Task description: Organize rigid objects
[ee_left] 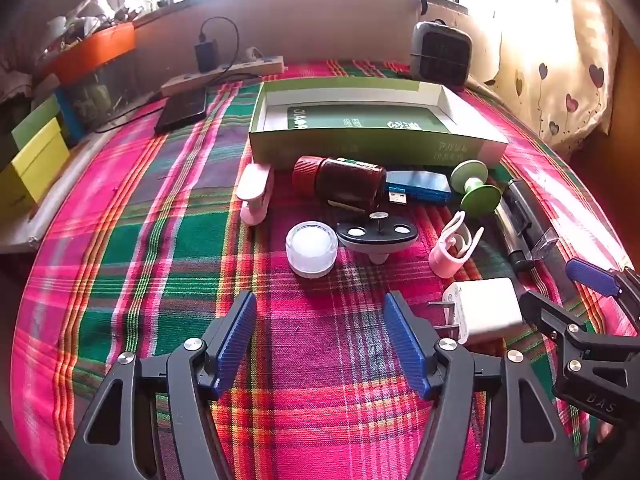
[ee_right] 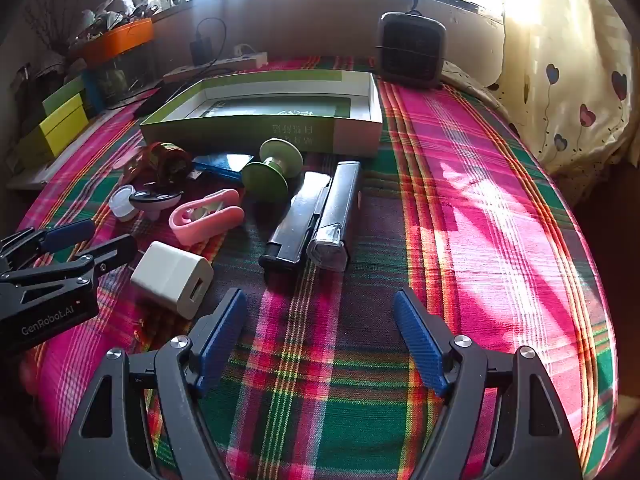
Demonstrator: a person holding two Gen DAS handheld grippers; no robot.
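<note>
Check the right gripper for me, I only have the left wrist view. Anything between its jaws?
Observer: Nothing. The right gripper has its jaws wide open over the pink and green plaid cloth.
Operator: What's straight ahead of it?
Observer: Two long black-and-silver tools, lying side by side with their near ends toward the gripper.
Operator: White square plastic charger: I see prongs only. Where's the port?
Observer: On the face opposite the prongs, turned toward the right gripper's jaws.

One box (ee_left: pixel 372 146), one jar (ee_left: pixel 340 180), two pink clips (ee_left: pixel 452 248), one charger (ee_left: pixel 486 308), one green spool (ee_left: pixel 476 188).
</note>
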